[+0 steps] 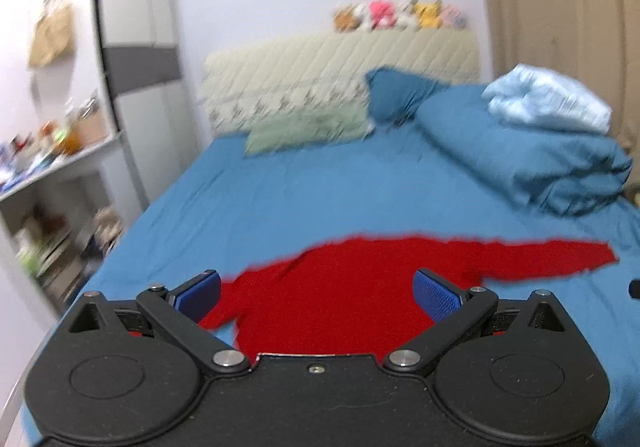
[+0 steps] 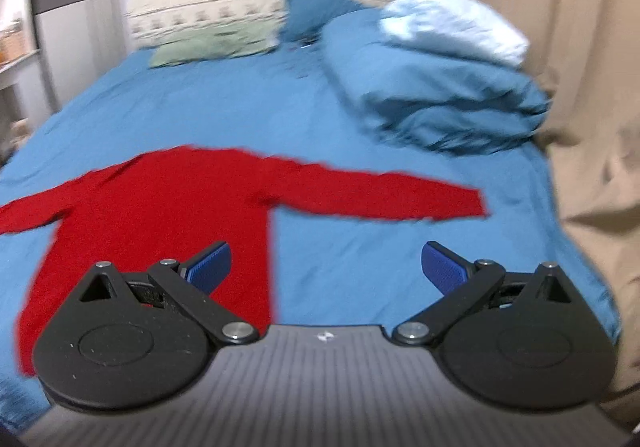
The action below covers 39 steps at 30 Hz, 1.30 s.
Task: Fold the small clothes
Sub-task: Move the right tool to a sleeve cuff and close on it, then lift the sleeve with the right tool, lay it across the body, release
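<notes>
A red long-sleeved top [image 1: 352,287] lies flat on the blue bed sheet [image 1: 280,199], sleeves spread to both sides. My left gripper [image 1: 316,291] is open and empty, held above the top's body. The top also shows in the right wrist view [image 2: 168,207], with its right sleeve [image 2: 380,195] stretched out toward the bed's right side. My right gripper [image 2: 326,267] is open and empty, above the sheet [image 2: 360,267] just right of the top's side edge and in front of the right sleeve.
A folded blue duvet [image 2: 440,87] with a light blue cloth [image 2: 452,23] on it fills the bed's far right. Pillows [image 1: 308,127] lie by the headboard. Shelves [image 1: 52,175] stand left of the bed, a beige curtain [image 2: 580,87] right.
</notes>
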Each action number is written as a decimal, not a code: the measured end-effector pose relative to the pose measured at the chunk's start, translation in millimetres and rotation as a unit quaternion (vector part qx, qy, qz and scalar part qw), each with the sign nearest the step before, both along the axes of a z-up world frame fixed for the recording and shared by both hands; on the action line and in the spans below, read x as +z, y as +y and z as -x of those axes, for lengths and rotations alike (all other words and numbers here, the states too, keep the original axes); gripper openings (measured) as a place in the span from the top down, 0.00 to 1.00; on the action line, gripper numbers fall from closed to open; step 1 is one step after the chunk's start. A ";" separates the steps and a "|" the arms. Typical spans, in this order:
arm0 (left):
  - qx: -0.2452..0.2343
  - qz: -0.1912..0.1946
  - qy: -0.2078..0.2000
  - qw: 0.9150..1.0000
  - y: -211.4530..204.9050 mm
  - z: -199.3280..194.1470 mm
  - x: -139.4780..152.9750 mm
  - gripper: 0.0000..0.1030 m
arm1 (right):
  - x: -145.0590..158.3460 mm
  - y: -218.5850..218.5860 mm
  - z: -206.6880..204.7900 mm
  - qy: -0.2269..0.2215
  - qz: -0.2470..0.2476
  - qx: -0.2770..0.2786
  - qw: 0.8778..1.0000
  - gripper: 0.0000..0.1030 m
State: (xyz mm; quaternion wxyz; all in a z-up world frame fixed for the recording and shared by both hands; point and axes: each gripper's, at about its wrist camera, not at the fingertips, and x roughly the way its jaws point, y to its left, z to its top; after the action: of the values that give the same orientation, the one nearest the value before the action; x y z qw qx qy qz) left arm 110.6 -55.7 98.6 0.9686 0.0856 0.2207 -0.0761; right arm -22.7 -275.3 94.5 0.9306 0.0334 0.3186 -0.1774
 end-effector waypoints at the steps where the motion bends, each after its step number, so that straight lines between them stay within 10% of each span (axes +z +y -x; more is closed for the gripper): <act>1: -0.011 0.003 -0.003 1.000 -11.0 -15.5 0.5 0.00 | -3.2 -16.1 -10.3 -0.001 -0.002 -0.011 1.000 0.00; 19: -0.075 -0.007 0.185 0.980 -195.7 -286.9 -187.4 0.00 | -204.1 -230.5 -161.2 0.003 -0.091 -0.139 0.986 0.00; 25: -0.070 -0.002 0.222 0.972 -210.3 -316.3 -235.5 0.00 | -238.7 -253.0 -180.5 -0.029 -0.069 -0.162 0.984 0.19; 31: -0.082 0.006 0.233 0.969 -217.5 -328.3 -260.5 0.00 | -242.2 -272.9 -193.7 -0.052 -0.072 -0.215 0.973 0.70; 39: -0.084 0.006 0.231 0.969 -214.9 -334.1 -258.2 0.00 | -229.2 -273.8 -196.5 -0.063 -0.080 -0.226 0.969 0.81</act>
State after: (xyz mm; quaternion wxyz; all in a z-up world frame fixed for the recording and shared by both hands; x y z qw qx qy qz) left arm 444.7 -270.7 -159.6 0.8818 0.0781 0.4305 -0.1762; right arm 173.9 -549.0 -134.7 0.8786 0.1903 0.2572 -0.3545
